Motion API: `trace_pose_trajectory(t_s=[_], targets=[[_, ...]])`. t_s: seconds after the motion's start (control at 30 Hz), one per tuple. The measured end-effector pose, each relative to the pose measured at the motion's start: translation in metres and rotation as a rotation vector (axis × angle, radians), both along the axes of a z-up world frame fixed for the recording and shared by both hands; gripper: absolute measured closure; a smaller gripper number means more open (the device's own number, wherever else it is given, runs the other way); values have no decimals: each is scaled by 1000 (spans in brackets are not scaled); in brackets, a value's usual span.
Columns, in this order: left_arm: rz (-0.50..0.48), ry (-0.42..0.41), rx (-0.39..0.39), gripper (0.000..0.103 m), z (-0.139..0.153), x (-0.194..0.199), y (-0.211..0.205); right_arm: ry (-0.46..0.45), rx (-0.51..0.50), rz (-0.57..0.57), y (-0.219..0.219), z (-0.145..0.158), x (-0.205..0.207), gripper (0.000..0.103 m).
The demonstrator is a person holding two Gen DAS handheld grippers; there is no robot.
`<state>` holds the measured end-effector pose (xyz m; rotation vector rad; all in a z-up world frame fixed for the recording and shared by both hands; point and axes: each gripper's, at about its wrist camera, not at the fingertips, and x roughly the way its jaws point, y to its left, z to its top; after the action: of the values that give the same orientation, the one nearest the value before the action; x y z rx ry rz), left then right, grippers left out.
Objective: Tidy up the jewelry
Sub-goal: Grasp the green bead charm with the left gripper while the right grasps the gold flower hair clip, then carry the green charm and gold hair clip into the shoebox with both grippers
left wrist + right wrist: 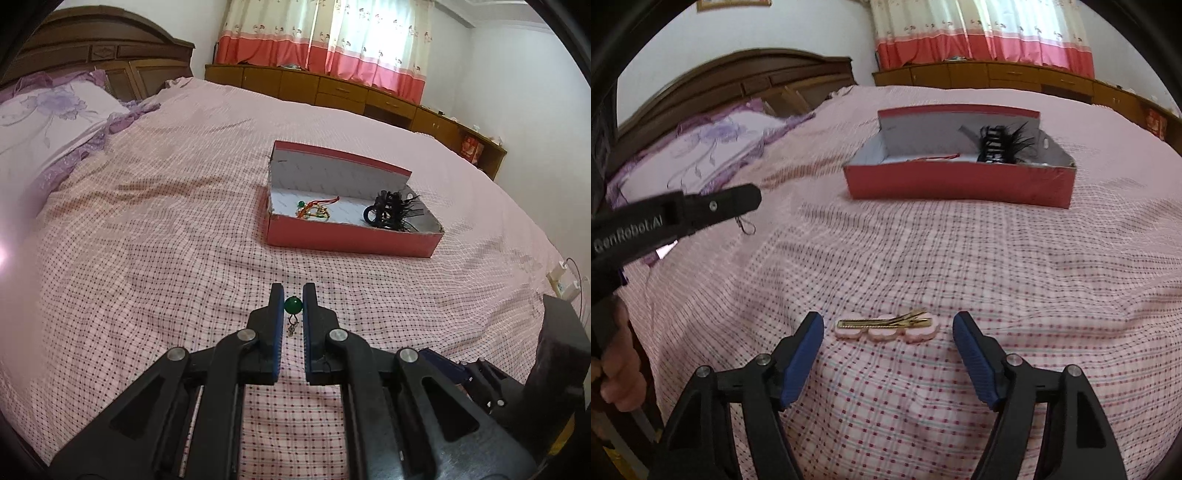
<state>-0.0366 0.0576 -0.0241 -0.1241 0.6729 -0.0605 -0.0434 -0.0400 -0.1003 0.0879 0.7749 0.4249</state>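
My left gripper is shut on a green bead pendant with a small metal clasp hanging below, held above the bedspread. In the right wrist view the left gripper shows at the left with the clasp dangling under it. My right gripper is open, its fingers either side of a pink hair clip with a gold bar lying on the bed. A red open box holds a red-corded green-bead piece and a black feathered hair claw.
Everything lies on a pink checked bedspread. A purple floral pillow and wooden headboard are at the left. Wooden cabinets and red-white curtains stand behind the bed. A power strip sits at the right edge.
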Motion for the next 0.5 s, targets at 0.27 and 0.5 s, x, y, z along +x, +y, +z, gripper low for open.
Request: trace_pose_trajectory(t_s=[0.27, 0.5], targets=[[12, 11, -24, 102, -5, 3, 8, -20, -93, 25, 20, -12, 8, 23], [15, 22, -21, 102, -9, 6, 9, -49, -119, 36, 22, -18, 6, 32]])
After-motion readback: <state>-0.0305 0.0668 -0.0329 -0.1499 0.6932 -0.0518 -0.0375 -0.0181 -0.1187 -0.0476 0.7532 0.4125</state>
